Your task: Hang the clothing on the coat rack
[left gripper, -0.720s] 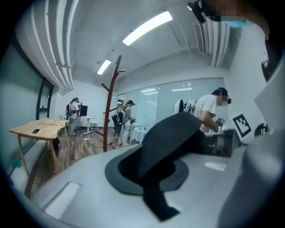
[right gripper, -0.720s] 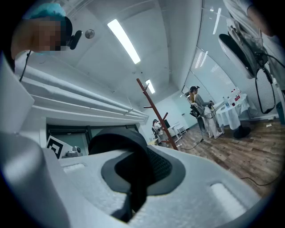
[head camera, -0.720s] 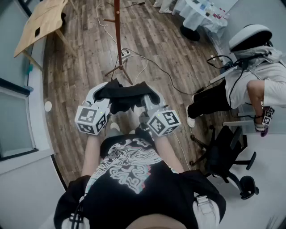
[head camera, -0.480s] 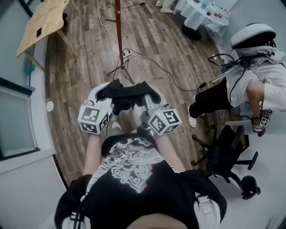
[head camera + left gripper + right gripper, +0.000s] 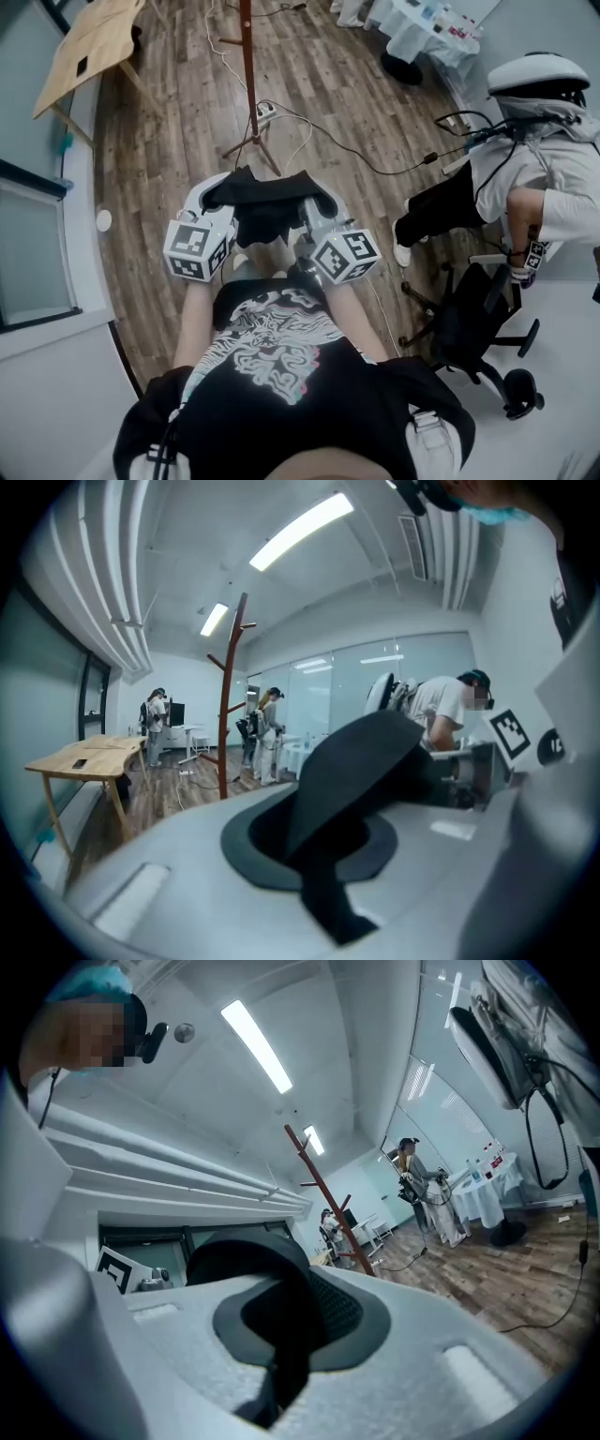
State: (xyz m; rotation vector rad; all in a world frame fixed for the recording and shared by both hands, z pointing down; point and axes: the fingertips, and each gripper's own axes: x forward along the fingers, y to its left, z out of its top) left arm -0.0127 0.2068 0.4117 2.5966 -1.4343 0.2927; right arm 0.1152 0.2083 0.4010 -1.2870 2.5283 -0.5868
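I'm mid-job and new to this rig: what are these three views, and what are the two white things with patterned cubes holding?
There is no robot arm: a person holds a gripper in each hand. The head view looks down from that person's head onto the left gripper and right gripper, which hold a black garment between them. The other two pictures come from cameras riding on each gripper, looking along its fingers; in both, the fingers are shut on the black cloth. Ahead, on the wooden floor, stands the brown coat rack; the garment is not on it yet. A wooden table is at the left, and another person sits at the right.
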